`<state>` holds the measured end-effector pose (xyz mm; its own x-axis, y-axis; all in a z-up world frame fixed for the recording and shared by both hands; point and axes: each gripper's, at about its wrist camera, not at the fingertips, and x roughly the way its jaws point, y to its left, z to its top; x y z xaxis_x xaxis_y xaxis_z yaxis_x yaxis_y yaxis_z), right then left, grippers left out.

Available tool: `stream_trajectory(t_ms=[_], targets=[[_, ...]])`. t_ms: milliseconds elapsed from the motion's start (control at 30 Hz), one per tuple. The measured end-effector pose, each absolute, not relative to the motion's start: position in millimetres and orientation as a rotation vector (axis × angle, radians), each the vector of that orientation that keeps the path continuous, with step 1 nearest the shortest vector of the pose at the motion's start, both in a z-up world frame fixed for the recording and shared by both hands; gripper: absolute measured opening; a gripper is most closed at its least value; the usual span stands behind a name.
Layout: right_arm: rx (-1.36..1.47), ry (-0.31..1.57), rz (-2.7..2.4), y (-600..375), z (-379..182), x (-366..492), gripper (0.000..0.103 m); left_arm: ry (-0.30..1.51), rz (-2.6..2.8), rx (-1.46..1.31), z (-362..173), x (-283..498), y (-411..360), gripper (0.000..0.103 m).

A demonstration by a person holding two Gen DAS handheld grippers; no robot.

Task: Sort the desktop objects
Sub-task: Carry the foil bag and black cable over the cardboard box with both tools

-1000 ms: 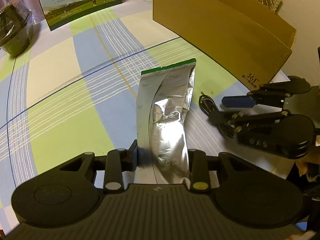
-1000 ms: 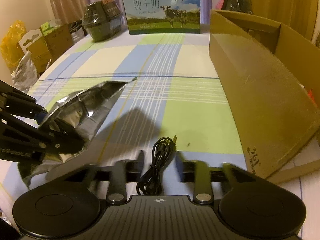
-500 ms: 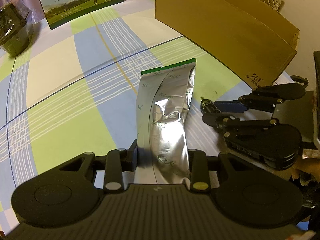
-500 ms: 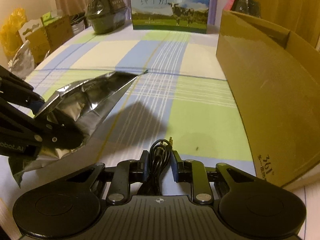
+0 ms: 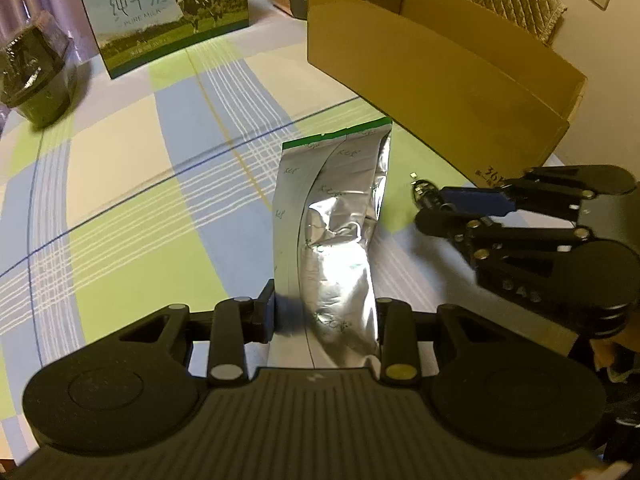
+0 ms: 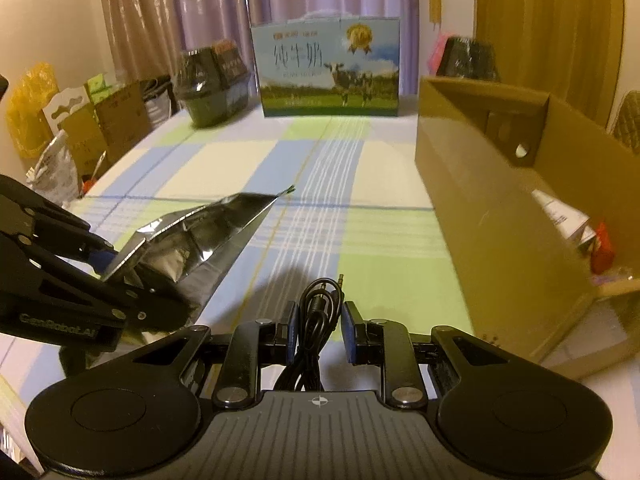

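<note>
Ahead of the left wrist camera, left gripper clamped a foil pouch by its lower end, above the tabletop; light, crinkly, slippery. Right wrist view: right gripper pinched a limp coiled cable mid-bundle, near the cardboard box.

Your left tool hides the lower end of the foil pouch behind its own body, and your right tool hides the rest of the black cable the same way. Inside the cardboard box you can only half-read a white item and something red, both blurred and cut by the wall.
</note>
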<state>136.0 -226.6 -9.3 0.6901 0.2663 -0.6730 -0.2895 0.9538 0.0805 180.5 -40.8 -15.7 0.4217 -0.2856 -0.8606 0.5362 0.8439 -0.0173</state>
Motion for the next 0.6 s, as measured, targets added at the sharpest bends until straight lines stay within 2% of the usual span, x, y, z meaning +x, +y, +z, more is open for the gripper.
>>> stream_trajectory(t_ms=[600], targets=[[-0.01,0.595,0.284,-253,75,112,0.02,0.967,-0.492,0.268,37,144,-56,0.029]])
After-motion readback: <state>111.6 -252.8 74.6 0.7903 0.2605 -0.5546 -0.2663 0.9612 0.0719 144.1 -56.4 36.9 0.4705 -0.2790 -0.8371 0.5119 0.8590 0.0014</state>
